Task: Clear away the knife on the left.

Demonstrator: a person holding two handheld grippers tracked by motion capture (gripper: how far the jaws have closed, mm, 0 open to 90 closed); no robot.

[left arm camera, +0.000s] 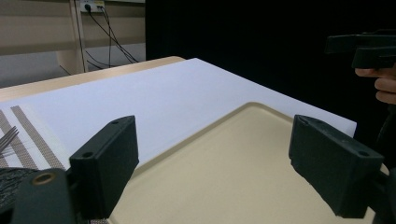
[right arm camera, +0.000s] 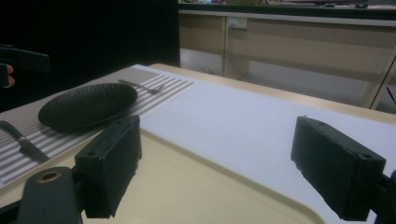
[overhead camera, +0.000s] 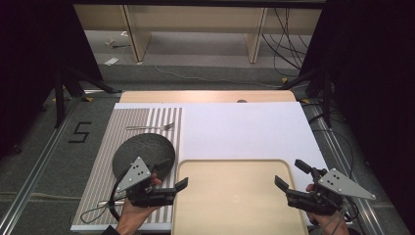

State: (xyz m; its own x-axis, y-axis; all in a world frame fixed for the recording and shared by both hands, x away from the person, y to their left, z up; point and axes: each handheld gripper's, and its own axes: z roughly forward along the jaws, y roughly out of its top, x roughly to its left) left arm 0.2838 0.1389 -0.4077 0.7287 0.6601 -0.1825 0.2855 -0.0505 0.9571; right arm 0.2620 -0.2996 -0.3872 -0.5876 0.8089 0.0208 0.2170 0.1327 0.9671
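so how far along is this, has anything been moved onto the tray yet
Nothing looks done: the tray is bare. The black plate, fork and knife all lie on the striped mat. The left gripper and right gripper are both open, holding nothing. Any moving is still ahead.

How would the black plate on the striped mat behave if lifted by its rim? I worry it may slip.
The black plate looks shallow and rigid, so it likely won't flex. Its thin, low rim gives jaws little to bite, so it may tilt or slip. Its surface looks textured, which could help grip.
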